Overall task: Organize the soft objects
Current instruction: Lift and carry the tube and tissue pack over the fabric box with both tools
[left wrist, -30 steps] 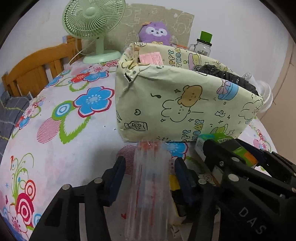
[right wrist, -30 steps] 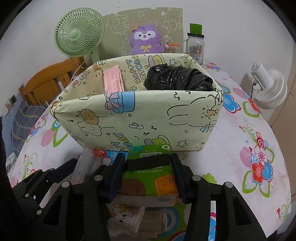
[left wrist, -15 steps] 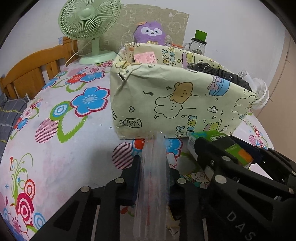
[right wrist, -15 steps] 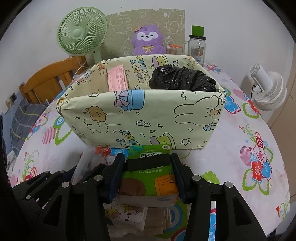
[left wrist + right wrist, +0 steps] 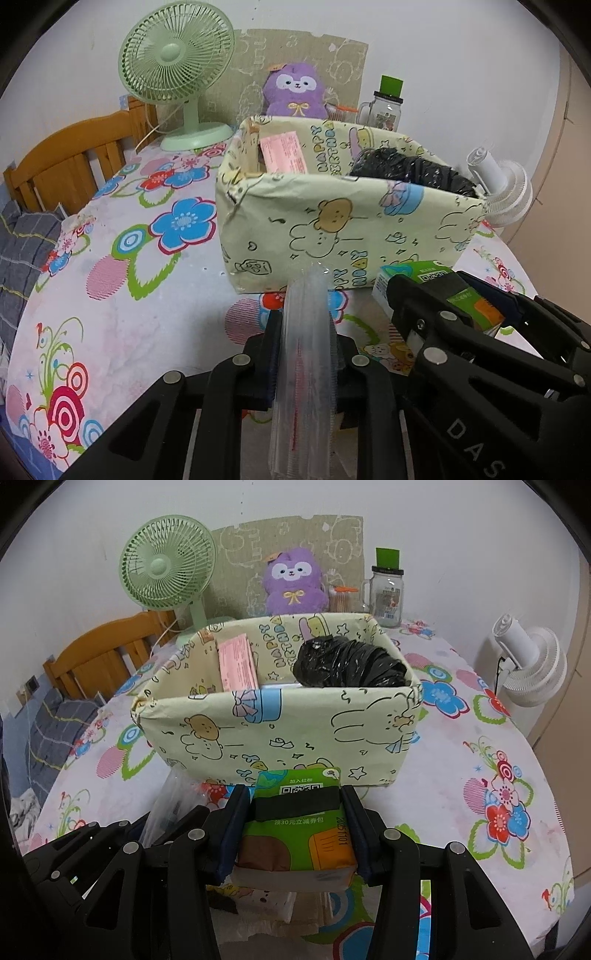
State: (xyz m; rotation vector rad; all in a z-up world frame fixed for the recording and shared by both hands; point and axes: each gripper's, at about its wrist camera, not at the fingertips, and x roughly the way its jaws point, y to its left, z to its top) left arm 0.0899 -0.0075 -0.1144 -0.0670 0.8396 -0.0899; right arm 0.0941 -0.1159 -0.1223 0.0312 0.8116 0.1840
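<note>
Left tongs [image 5: 304, 363] have just clamped down: a second ago their jaws stood apart on either side of the clear plastic bag stack [image 5: 304, 354], now they are pinched tight on it, the plastic squeezed into a narrow upright strip sticking out past the tips. Judged from that, the grasp on the bags is done and the next step is a lift and carry toward the box. Right tongs [image 5: 295, 825] are unchanged, about half open but that is a grip, both pads pressing the sides of the green tissue pack [image 5: 297, 827], held off the bench with more tissue packs [image 5: 258, 912] lying under it. So both tongs are loaded, side by side, just in front of the near wall of the cartoon-print box [image 5: 280, 734]. Box stands on the flowered bench [image 5: 480, 812], open on top, already holding a pink packet [image 5: 238, 662] standing at its left end and a black plastic bag bundle [image 5: 349, 662] filling the right end; free room looks to be in the middle and front. Both held items are below the box rim line, so they need raising to clear the wall. Bag stack is thin and floppy, may sag or slip. Green fan [image 5: 168, 563], purple plush [image 5: 293, 583] and jar [image 5: 386, 590] stand behind the box, white fan [image 5: 532, 664] off to the right.
</note>
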